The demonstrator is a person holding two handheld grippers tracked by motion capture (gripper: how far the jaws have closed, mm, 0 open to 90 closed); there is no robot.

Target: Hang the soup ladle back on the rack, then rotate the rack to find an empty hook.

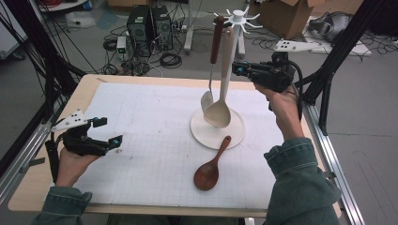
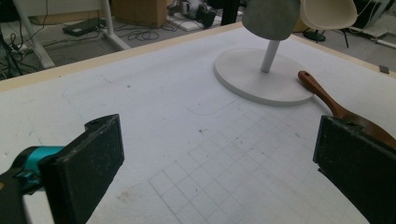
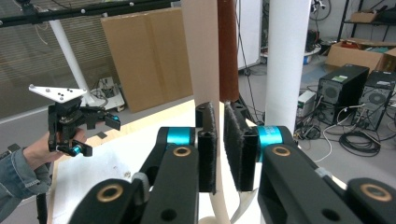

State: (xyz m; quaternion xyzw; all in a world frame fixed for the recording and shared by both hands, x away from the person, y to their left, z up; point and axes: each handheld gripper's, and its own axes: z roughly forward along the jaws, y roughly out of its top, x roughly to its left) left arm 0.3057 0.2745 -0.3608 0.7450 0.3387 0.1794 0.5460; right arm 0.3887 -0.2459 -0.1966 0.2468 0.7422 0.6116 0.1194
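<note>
Even, soft light; mild blur

Lab: PC towers [image 1: 149,29], floor cables [image 1: 170,59], cardboard boxes [image 1: 287,16], rig frame [image 1: 339,44].

Cream ladle [image 1: 220,101] hangs upright (bowl down) on the rack [image 1: 239,21].

At frame centre a cream ladle [image 1: 220,110] and a brown-handled spatula [image 1: 213,65] hang on a white rack [image 1: 240,37], a reddish-brown spoon [image 1: 210,169] lies lower down on the white gridded mat [image 1: 150,136] covering the pale wooden bench [image 1: 89,82].
</note>
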